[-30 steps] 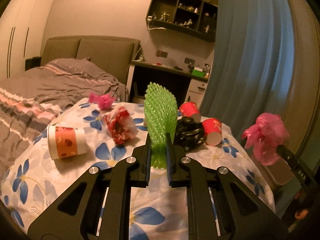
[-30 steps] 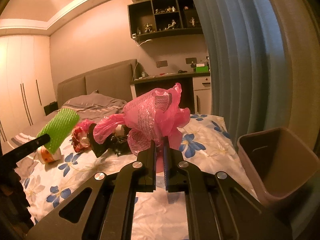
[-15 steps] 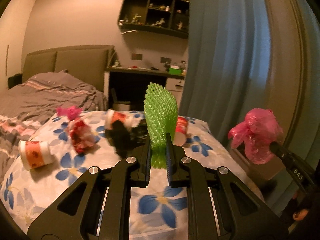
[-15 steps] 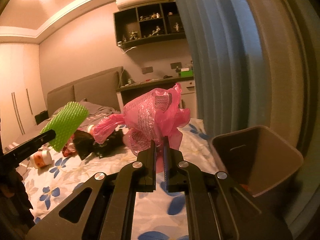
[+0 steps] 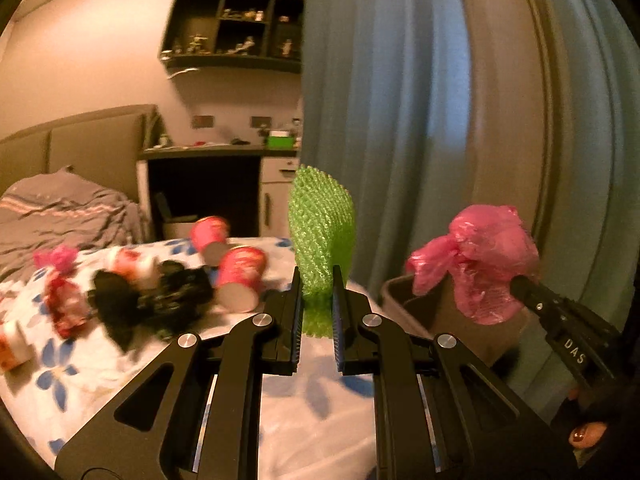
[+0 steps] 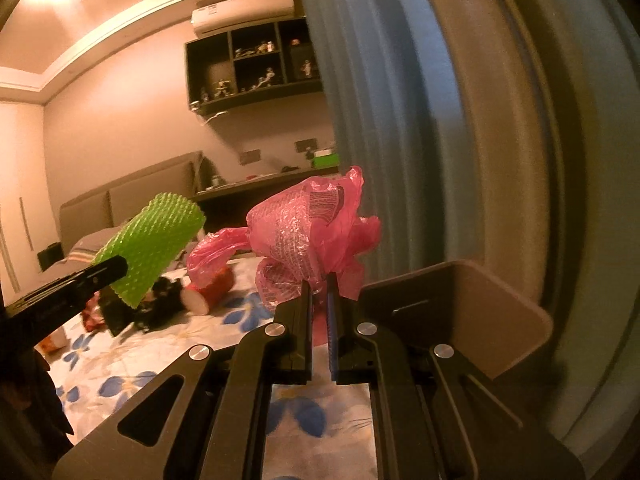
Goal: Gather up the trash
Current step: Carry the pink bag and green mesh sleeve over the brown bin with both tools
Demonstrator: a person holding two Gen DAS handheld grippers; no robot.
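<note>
Carrying both loads, I see the brown plastic bin at right of frame, just beyond my right gripper, clamped on the crumpled pink plastic bag; my left gripper, pinching the green foam net sleeve, sits farther away.

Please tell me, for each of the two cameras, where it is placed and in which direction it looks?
Left wrist: on the left gripper, looking along its fingers at the green foam net it grips, toward the bed and curtain; a fingertip shows lower right.
Right wrist: on the right gripper, gripping the pink plastic bag, with the bin just ahead.
Shared: net, bag, bin, bed, each other's gripper.
</note>
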